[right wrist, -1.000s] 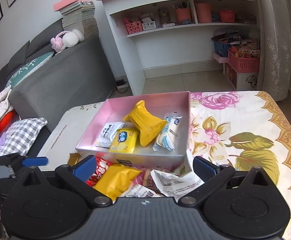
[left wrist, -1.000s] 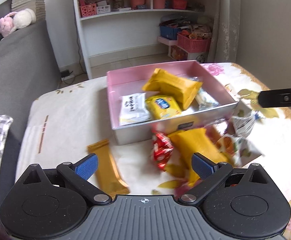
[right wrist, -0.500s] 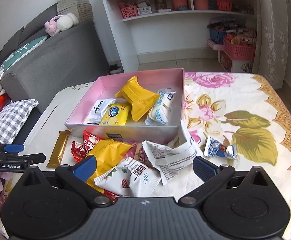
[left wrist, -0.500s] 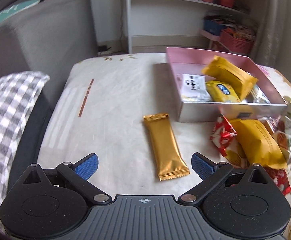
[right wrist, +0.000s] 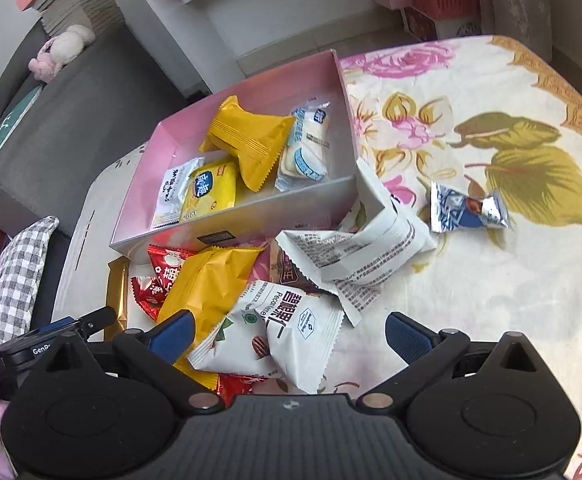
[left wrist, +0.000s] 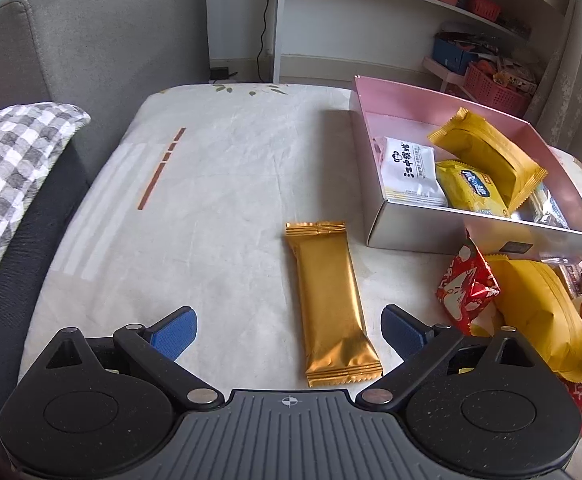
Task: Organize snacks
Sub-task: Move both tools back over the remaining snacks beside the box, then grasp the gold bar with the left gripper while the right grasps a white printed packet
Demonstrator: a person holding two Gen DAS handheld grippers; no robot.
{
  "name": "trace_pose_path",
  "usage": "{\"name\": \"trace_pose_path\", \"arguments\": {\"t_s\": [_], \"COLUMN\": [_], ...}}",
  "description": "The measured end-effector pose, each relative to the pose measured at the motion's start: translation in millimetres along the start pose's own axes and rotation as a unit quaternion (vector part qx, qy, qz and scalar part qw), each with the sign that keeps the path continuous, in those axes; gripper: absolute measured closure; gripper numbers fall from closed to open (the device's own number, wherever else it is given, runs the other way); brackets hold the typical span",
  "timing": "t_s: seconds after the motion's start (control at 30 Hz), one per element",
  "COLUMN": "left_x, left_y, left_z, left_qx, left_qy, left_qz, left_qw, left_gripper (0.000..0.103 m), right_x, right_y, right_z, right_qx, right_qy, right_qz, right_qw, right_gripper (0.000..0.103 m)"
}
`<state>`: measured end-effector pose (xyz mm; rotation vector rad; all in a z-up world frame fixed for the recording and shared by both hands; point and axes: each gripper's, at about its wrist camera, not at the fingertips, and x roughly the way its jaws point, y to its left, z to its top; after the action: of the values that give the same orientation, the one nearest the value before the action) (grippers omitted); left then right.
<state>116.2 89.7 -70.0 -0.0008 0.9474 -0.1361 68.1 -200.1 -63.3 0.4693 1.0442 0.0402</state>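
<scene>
A pink box (left wrist: 375,216) (right wrist: 251,216) on the cloth-covered table holds several snack packets. A long gold bar (left wrist: 329,300) (right wrist: 116,296) lies lengthwise on the cloth, and my open left gripper (left wrist: 289,330) stands around its near end without touching it. To its right lie a red packet (left wrist: 467,288) and a yellow pack (left wrist: 543,316). My open right gripper (right wrist: 289,334) hovers over a white pecan packet (right wrist: 287,332) atop a loose pile with a yellow pack (right wrist: 207,284). A blue-silver packet (right wrist: 467,210) lies apart on the right.
A grey sofa (left wrist: 91,40) with a checked cushion (left wrist: 7,160) borders the table's left edge. White shelves (left wrist: 411,20) and pink baskets (left wrist: 495,88) stand behind. Bare cloth stretches left of the gold bar. The other gripper's tool (right wrist: 51,340) shows at the left of the right wrist view.
My left gripper swung left from the box to the gold bar and closed in on it. My right gripper dropped lower and nearer over the loose pile.
</scene>
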Motion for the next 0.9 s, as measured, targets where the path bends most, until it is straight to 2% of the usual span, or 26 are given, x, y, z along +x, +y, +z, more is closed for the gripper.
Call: {"name": "trace_pose_path", "arguments": {"t_s": [0.13,0.23,0.37,0.47,0.5,0.6,0.8,0.9], "left_x": [10,13,12,11,10,8,3,2], "left_y": [-4,-11,-16,-18,-18,-20,-22,-22], "left_z": [-1,-2,-2,-1,-1,0,1,2], "left_qx": [-0.001,0.015,0.028,0.028,0.028,0.031,0.036,0.034], "left_qy": [0.009,0.009,0.004,0.003,0.003,0.000,-0.001,0.002], "left_qz": [0.004,0.012,0.015,0.015,0.015,0.013,0.008,0.006], "left_qw": [1.0000,0.9998,0.9995,0.9995,0.9995,0.9994,0.9993,0.9994], "left_gripper": [0.005,0.006,0.010,0.016,0.018,0.032,0.067,0.073], "right_x": [13,16,18,17,18,17,16,15], "right_y": [-4,-4,-1,0,2,4,5,5], "right_z": [0,0,2,1,2,1,1,1], "right_qx": [0.036,0.041,0.043,0.046,0.044,0.039,0.034,0.031], "right_qy": [0.029,0.031,0.036,0.040,0.042,0.043,0.047,0.050], "right_qz": [0.006,0.004,0.012,0.019,0.019,0.016,0.014,0.015], "right_qw": [0.999,0.999,0.998,0.998,0.998,0.998,0.998,0.998], "right_gripper": [0.015,0.019,0.037,0.047,0.047,0.050,0.054,0.056]}}
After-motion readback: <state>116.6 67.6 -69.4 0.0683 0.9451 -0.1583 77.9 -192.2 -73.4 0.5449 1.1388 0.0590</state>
